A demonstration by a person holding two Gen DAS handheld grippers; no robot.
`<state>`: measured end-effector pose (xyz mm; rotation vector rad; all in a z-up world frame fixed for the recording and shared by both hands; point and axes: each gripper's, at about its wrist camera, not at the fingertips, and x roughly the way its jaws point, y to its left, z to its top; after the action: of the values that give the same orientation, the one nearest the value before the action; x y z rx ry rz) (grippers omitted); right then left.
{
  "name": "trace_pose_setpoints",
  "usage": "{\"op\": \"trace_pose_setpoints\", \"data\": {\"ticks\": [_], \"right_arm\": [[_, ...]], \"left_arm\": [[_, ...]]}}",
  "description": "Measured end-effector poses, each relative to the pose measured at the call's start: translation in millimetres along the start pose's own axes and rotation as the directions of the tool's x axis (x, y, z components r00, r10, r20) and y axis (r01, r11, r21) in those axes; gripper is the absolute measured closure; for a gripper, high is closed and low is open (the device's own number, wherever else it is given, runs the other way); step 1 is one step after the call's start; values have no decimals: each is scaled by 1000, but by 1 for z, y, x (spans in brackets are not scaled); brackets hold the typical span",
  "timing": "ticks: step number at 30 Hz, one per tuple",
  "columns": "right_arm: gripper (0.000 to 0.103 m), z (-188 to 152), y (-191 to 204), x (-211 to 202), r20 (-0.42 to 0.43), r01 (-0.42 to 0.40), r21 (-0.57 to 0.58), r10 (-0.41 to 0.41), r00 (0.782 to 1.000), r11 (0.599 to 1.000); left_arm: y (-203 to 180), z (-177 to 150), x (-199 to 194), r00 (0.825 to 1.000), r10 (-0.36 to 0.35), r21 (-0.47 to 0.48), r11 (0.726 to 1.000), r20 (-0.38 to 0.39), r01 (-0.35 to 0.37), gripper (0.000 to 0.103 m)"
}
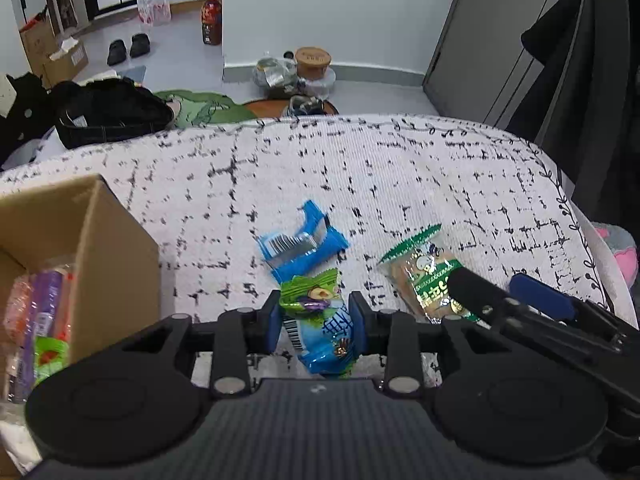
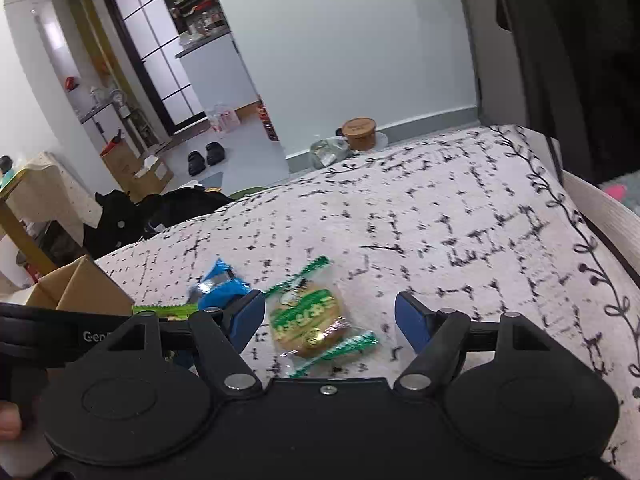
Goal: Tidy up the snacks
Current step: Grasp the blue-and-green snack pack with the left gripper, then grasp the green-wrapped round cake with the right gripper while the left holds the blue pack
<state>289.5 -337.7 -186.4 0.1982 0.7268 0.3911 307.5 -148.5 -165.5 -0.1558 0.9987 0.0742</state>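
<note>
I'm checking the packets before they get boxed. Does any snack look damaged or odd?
Yes: the blue wrapper on the patterned cloth, beyond the left gripper, looks torn open and crumpled, its silver lining exposed. The green-edged biscuit packet between the right gripper fingers looks intact.

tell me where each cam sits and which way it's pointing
Left wrist: sits on the left gripper, looking forward over the patterned cloth; its blue pads clamp a green-and-blue snack packet. The cardboard box is left, the right gripper enters at right.
Right wrist: sits on the right gripper, facing the same way, jaws open around the biscuit packet; a fingertip shows at lower left.
Shared: biscuit packet, blue wrapper, box, cloth.
</note>
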Motion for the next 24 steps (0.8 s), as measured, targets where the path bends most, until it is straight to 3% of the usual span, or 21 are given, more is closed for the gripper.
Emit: {"op": "trace_pose_setpoints", "data": {"ticks": [7,20,21,23,24], "right_arm": [[31,-2,14,7,-30,-17,-46,15,999,999],[30,-13,33,29,-53,62,-159,-71,996,985],[33,-14,35,29,-60,68,-174,-80,995,982],[53,-15,35,29,-72,81,-182,-96,993,980],[55,-15,34,30,-77,79,-182,-94,993,980]], "left_arm": [[9,0,-13,999,32,11,999,30,-32,69],[18,-7,-23,999,35,26,999,36,-36,69],[19,-7,-23,999,36,27,999,36,-37,69],[19,-8,-24,999,36,26,999,36,-37,69],[20,-8,-25,999,37,25,999,36,-38,69]]}}
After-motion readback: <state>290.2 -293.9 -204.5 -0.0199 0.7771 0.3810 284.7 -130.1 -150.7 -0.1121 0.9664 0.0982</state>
